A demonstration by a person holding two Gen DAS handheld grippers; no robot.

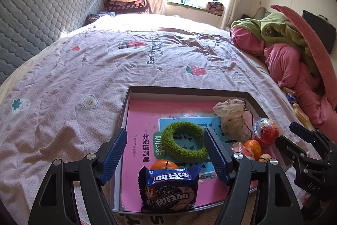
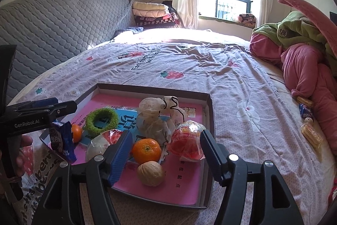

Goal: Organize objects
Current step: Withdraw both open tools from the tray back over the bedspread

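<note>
The blue biscuit packet (image 1: 170,189) is propped upright against the near wall of the shallow box (image 1: 189,91) on the bed (image 1: 84,69) — it could be tipped over the edge if the left gripper (image 1: 166,153) is lowered carelessly. It stands just below and between that gripper's spread jaws, untouched by either pad. The right gripper (image 2: 166,153) is also held apart, with nothing clamped; an orange (image 2: 146,150) and a walnut (image 2: 150,173) lie between its fingers, close to the left pad. Round things like these may be nudged and rolled — loose snacks (image 2: 309,132) at the bedding remain uncollected.
</note>
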